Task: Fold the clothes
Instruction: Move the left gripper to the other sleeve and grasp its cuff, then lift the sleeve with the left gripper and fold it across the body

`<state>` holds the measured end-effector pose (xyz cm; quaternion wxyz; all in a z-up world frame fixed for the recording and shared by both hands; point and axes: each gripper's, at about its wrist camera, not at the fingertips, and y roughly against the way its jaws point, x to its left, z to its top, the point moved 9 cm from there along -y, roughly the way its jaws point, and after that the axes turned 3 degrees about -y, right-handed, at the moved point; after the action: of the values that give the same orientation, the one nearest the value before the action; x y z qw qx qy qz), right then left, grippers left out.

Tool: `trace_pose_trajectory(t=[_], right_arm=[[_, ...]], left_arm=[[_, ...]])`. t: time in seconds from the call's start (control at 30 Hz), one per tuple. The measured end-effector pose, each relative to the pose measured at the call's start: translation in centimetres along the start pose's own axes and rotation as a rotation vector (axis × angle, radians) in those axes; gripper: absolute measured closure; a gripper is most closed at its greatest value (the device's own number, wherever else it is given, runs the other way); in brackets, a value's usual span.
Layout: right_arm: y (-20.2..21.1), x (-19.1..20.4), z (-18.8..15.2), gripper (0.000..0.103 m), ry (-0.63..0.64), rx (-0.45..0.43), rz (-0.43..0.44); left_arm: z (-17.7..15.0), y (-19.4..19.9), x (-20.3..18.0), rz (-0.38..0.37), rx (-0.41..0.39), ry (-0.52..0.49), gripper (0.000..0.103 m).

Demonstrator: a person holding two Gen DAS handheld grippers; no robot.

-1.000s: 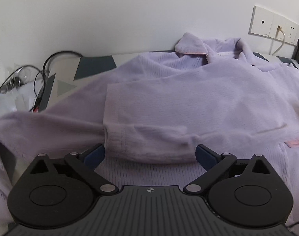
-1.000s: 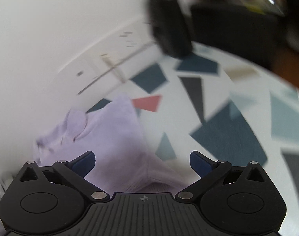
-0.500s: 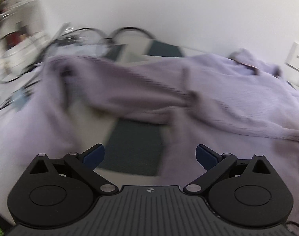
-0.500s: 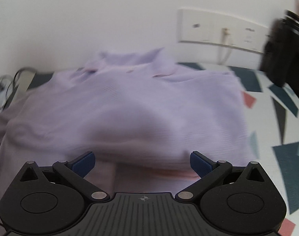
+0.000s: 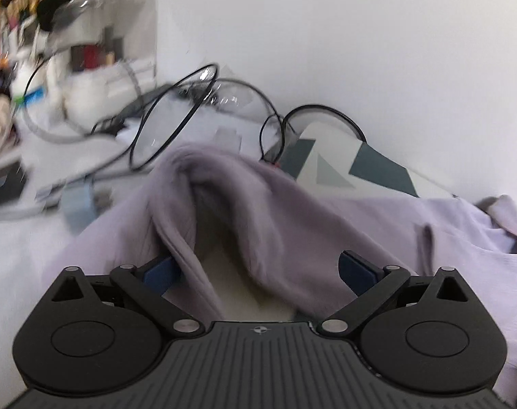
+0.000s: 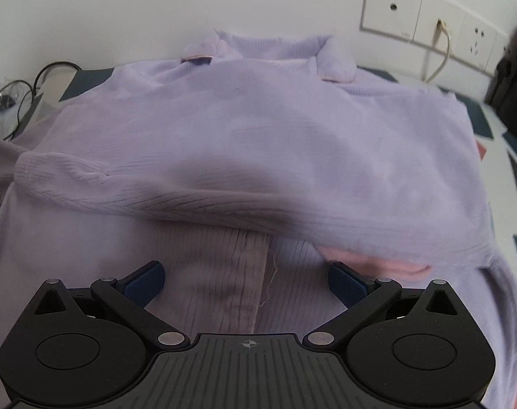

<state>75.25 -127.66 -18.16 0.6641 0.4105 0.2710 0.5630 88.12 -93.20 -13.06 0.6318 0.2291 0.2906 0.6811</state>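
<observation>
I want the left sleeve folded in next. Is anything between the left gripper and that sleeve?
Nothing visible: the left gripper is open with the lilac sleeve bunched right between its fingers; the black cables lie beyond it.

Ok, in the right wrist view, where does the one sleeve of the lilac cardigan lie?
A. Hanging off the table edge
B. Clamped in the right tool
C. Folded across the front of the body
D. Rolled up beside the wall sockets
C: the sleeve lies crosswise over the lilac cardigan front, its cuff end toward the left, while the right tool hovers open above the button placket.
</observation>
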Motion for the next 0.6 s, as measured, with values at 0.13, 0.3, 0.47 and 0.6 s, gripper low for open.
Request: trace_pose_trajectory(t=[0.13, 0.3, 0.47, 0.6], right_arm=[[0.1, -0.3, 0.0, 0.001, -0.026, -0.001, 0.012], [0.3, -1.1, 0.1, 0.001, -0.084, -0.003, 0.026], [0.7, -1.9, 0.3, 0.001, -0.134, -0.005, 0.036], [1.2, -4.0, 0.6, 0.001, -0.246, -0.009, 0.047]], left_arm=[[0.9, -1.9, 0.4, 0.0, 0.016, 0.028, 0.002], [1.0, -3.3, 1.6, -0.032, 0.041, 0.16, 0.015], [0.8, -3.8, 3.1, -0.02, 0.039, 0.21, 0.087], [1.5, -0.7, 1.7, -0.007, -0.045, 0.098, 0.09]])
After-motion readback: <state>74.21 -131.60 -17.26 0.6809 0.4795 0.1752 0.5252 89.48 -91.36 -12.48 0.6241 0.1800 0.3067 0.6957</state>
